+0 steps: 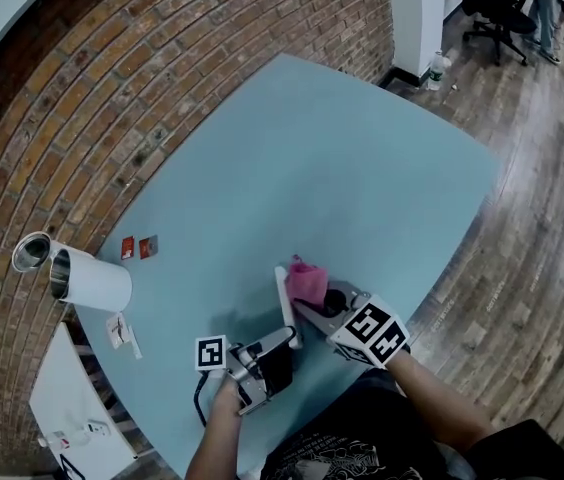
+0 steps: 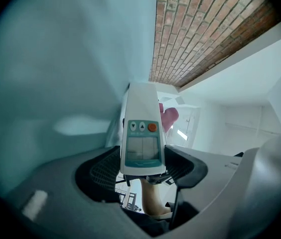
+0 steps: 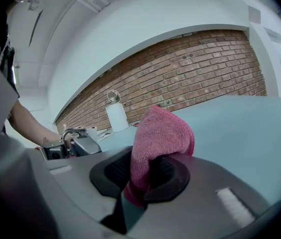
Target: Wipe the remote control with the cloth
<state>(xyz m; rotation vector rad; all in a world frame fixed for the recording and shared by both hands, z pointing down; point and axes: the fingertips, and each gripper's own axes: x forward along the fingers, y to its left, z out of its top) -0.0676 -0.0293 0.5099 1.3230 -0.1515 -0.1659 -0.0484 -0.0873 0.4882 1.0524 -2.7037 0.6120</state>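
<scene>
The remote (image 2: 141, 133) is off the table (image 1: 382, 158), clamped at its near end between the jaws of the left gripper (image 2: 141, 169). The pads press on its two long edges, so the jaws stand wide but are loaded, not free. Display and buttons face back along the gripper, and the far end projects clear of the jaws. Judged purpose: the edge grip leaves both broad faces and the free end exposed for wiping.

The cloth (image 3: 158, 133) is pinched in the right gripper (image 3: 143, 176). Its jaws are nearly together on a fold, and a rounded pink wad stands out beyond the tips. The wad serves as the wiping pad, so that hard jaw parts need not touch the remote. In the head view the cloth (image 1: 307, 279) lies against the right side of the remote (image 1: 284, 303) near its far end. Contact looks likely but cannot be confirmed.

Pose: the left gripper (image 1: 280, 346) is level, rolled onto its side, and points away from the person, low over the table's near edge. The right gripper (image 1: 314, 308) comes in from the right, tipped slightly down, angled towards the remote. Both forearms are drawn close to the body.

A white cylinder (image 1: 92, 280) stands at the table's left edge, well apart from the work.
</scene>
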